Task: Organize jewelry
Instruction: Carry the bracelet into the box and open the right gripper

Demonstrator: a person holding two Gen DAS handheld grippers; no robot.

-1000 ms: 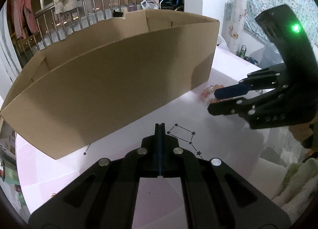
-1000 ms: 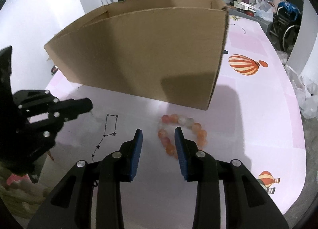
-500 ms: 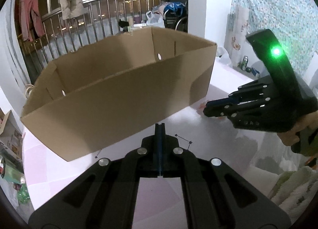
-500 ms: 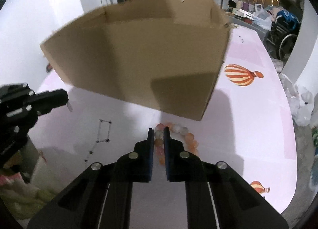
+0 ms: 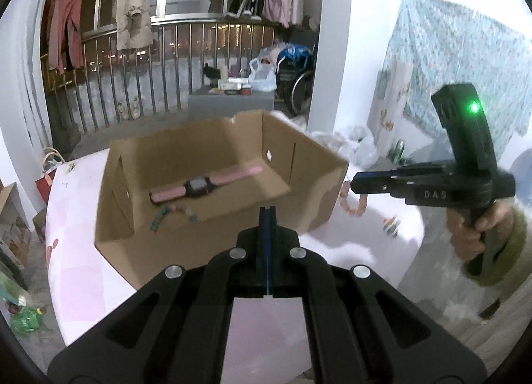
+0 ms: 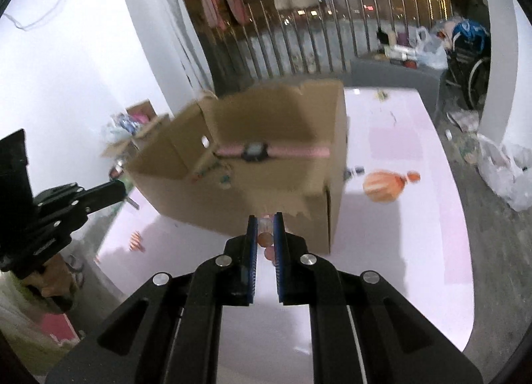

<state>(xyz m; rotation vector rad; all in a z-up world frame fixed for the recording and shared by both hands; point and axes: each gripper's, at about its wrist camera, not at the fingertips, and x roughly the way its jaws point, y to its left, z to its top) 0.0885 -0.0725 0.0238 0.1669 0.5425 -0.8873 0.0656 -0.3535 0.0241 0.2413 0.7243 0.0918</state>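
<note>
Right hand-held gripper (image 6: pixel 265 222) closed down on an orange bead bracelet (image 6: pixel 265 238), beads pinched between the blue pads, bottom centre of the right wrist view; in the left wrist view the same bracelet (image 5: pixel 353 198) hangs in a loop from the gripper tip at mid right, clear of the table (image 5: pixel 349 244) and just beside the near right corner of the cardboard box (image 5: pixel 312 211); right hand (image 5: pixel 472 234) grips the handle at the right edge of that frame, green light on the gripper body above it; left hand-held gripper (image 5: pixel 267 211) fully closed with nothing between the fingers, bottom centre of its own frame, hovering in front of the box's near wall; it also shows at the left edge of the right wrist view (image 6: pixel 113 189), pointing at the box; box (image 6: pixel 239 191) is open-topped and sits on the pink table (image 6: pixel 415 217); inside, a pink-strapped watch (image 5: pixel 202 186) lies flat along the back wall, and a greenish bead bracelet (image 5: pixel 166 216) lies on the box floor just in front of it, toward the left; a striped balloon print (image 6: pixel 385 184) is on the table to the right of the box; box edges blurred in the right wrist view; balcony railing (image 5: pixel 139 84) with hanging clothes across the top of both frames.
</note>
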